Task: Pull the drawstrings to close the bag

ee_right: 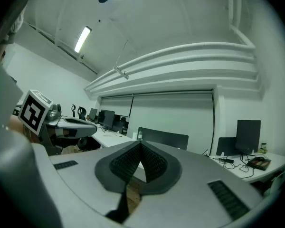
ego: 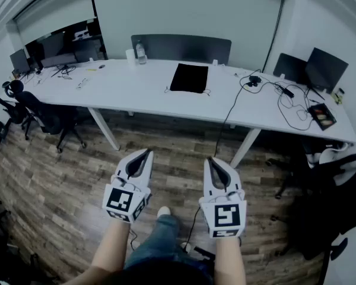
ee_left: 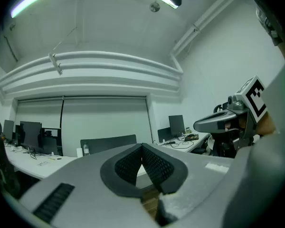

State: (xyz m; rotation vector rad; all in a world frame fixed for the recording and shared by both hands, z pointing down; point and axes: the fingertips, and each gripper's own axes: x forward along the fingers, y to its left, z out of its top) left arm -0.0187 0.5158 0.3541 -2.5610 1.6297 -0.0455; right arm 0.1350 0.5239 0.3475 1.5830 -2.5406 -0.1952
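Observation:
A flat black drawstring bag (ego: 188, 78) lies on the long white table (ego: 130, 89), near its far middle, with thin cords showing at its lower corners. My left gripper (ego: 146, 153) and right gripper (ego: 211, 160) are held side by side over the wooden floor, well short of the table and pointing toward it. Both are shut with nothing between the jaws. In the left gripper view the left gripper (ee_left: 142, 147) has its pads meeting at the tips, and the right gripper view shows the same for the right gripper (ee_right: 141, 144). Neither gripper view shows the bag.
A water bottle (ego: 140, 53) stands before a grey divider panel (ego: 181, 46) at the table's back. Monitors (ego: 34, 51) sit far left, more monitors (ego: 325, 69) and tangled cables (ego: 286, 103) at right. Office chairs (ego: 44, 119) stand left, another chair (ego: 338, 180) right.

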